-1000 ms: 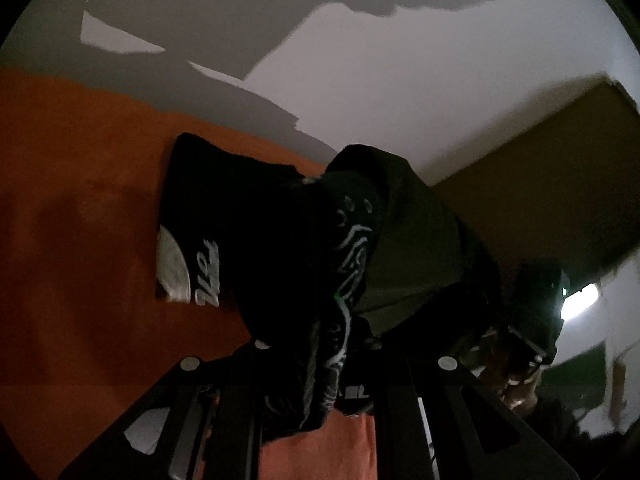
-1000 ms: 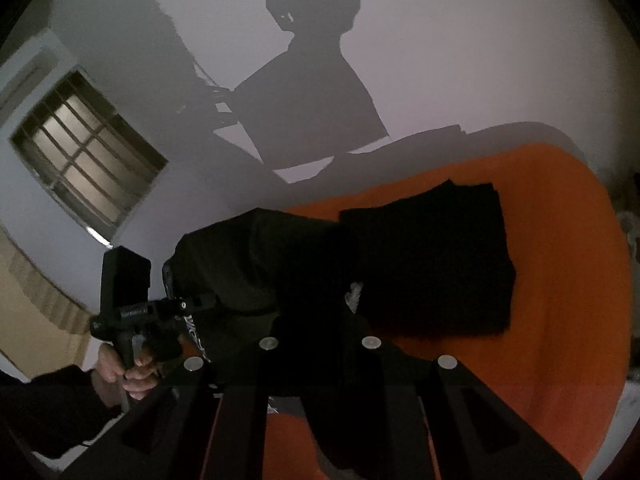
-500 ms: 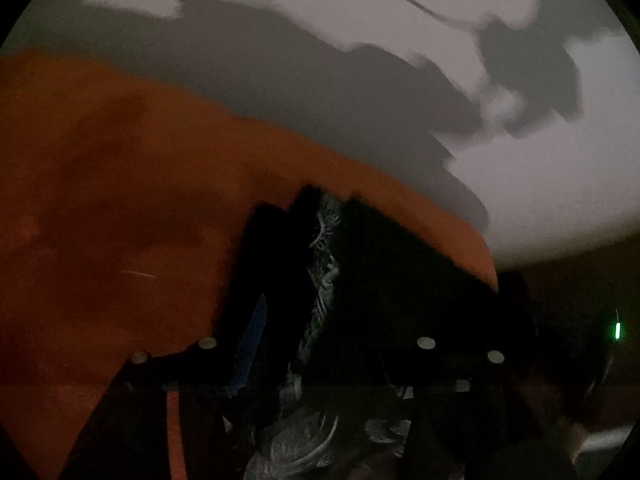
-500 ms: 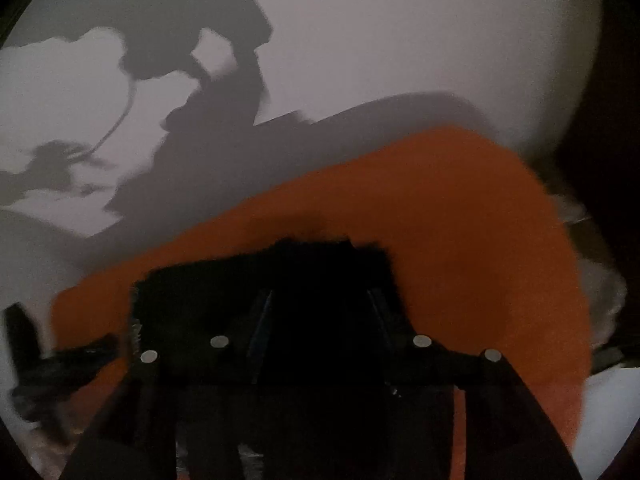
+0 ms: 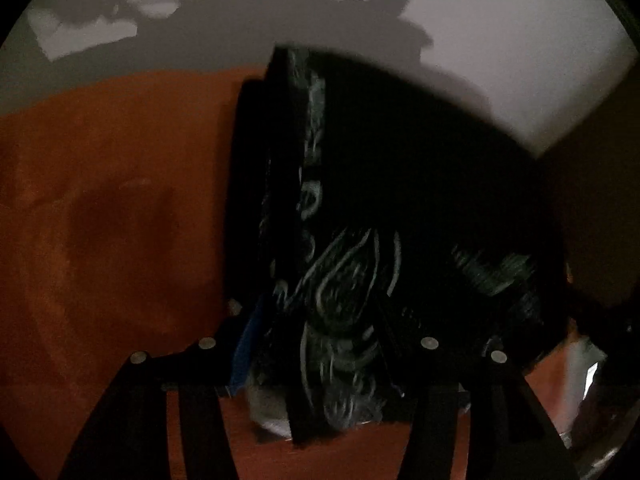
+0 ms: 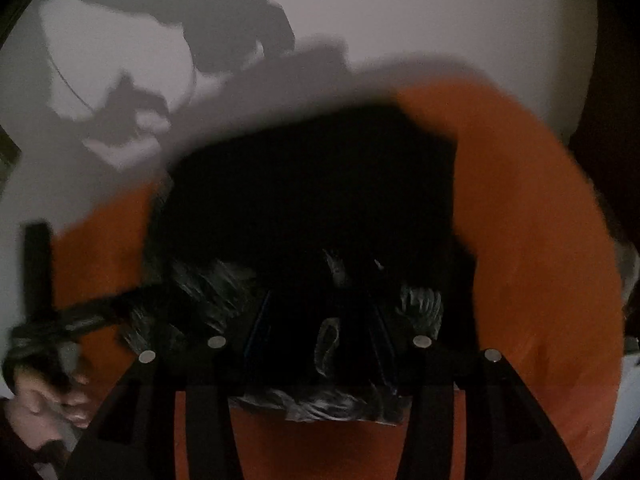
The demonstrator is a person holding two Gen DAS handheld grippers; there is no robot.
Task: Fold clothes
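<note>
Black printed garment laid on orange surface, both grippers parted.

The black garment point(image 5: 400, 200) is seen lying folded on the orange surface point(image 5: 100, 220). The left gripper point(image 5: 320, 344) and right gripper point(image 6: 320, 340) are spread, jaws lately opening, with cloth between the fingers but not clamped.

The black garment point(image 6: 312, 208) fills the middle; bare orange cover point(image 6: 532, 240) lies free to its right.
</note>
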